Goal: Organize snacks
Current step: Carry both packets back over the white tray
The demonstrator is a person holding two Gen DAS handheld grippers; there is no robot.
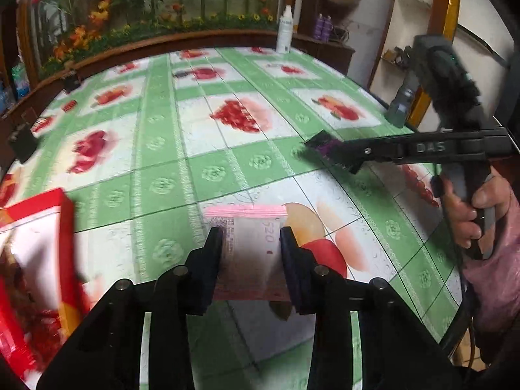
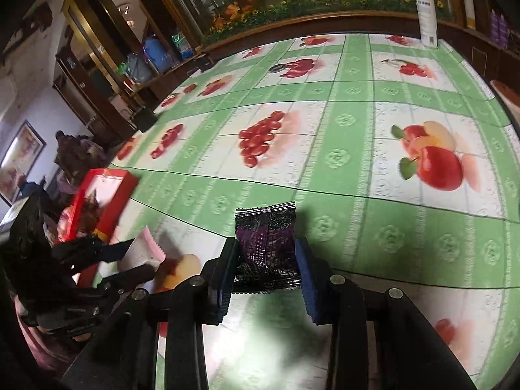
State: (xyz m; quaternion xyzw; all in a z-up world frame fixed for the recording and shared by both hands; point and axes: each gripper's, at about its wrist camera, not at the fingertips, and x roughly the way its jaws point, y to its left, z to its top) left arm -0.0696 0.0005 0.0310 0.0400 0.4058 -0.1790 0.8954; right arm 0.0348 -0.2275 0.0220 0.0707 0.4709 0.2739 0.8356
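On the counter (image 1: 234,149) with its green-and-white fruit-print cloth, you have a snack in each tool. Your left tool (image 1: 252,243) is pinching a pink-edged snack packet (image 1: 250,227); its two black pads press against the packet's sides, and the pink crimped seam points away from you over a printed peach. In the right wrist view the same packet shows white with a pink zigzag edge, held clear of the cloth. Your right tool (image 2: 266,253) is clamped on a dark purple snack packet (image 2: 265,237), the blue-faced pads squeezing it so the foil crumples between them. The two tools are near each other, left beside right, both angled down toward the cloth. A red snack box (image 1: 35,253) lies open at the left edge of the counter, just beside your left tool, with loose snacks inside that are too blurred to tell apart. A white spray bottle (image 2: 427,16) stands upright at the far edge, well apart from everything you hold.
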